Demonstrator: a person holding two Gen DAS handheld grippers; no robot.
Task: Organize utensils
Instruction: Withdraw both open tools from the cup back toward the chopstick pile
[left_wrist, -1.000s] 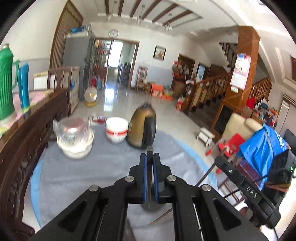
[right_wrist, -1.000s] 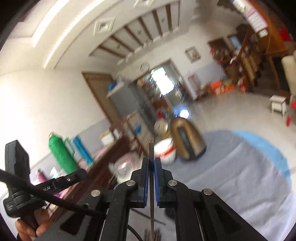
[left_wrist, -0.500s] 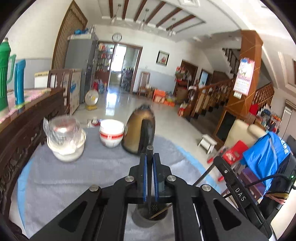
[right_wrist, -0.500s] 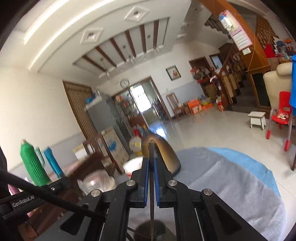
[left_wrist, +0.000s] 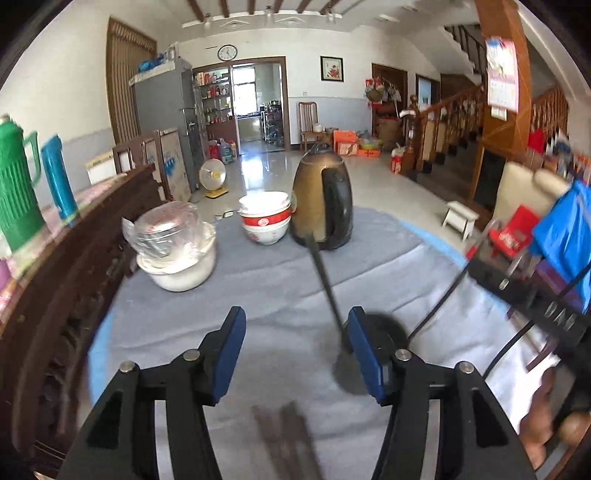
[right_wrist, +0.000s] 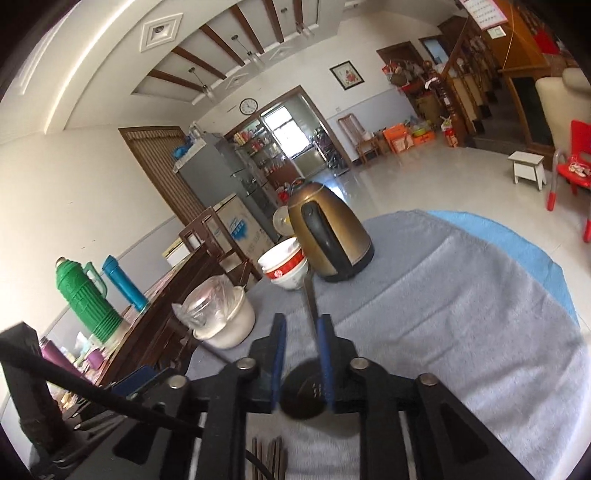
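Opening over the grey cloth (left_wrist: 280, 295), the left gripper (left_wrist: 295, 350) has its 2 blue pads (left_wrist: 231, 343) spread wide, and a dark utensil handle (left_wrist: 327, 284) leans up beside the right-hand pad without being pressed from both sides; whether it touches that pad cannot be told. The handle's lower end drops into a dark round utensil holder (left_wrist: 373, 332) at about 4 o'clock from the gripper's centre, partly hidden behind that pad. At 6 o'clock, a blurred bundle of dark chopsticks (left_wrist: 284, 435) lies on the cloth. The right gripper (right_wrist: 303, 354) is opening too, its jaws a narrow gap apart, and a thin grey utensil shaft (right_wrist: 310, 295) stands between them, close to the right-hand pad; contact cannot be made out. Directly below sits the same holder (right_wrist: 304, 391), its perforated wall showing between the pads. In the left wrist view, a gold and black electric kettle (left_wrist: 323, 199) stands at 12 o'clock on the far side of the table, with 2 stacked red-and-white bowls (left_wrist: 266, 218) just beside it at 11 o'clock. A white pot topped with plastic-wrapped glassware (left_wrist: 173, 251) sits at 10 o'clock. A green thermos (left_wrist: 14, 188) and a blue flask (left_wrist: 57, 181) stand on a wooden sideboard (left_wrist: 74, 258) at 9 o'clock.
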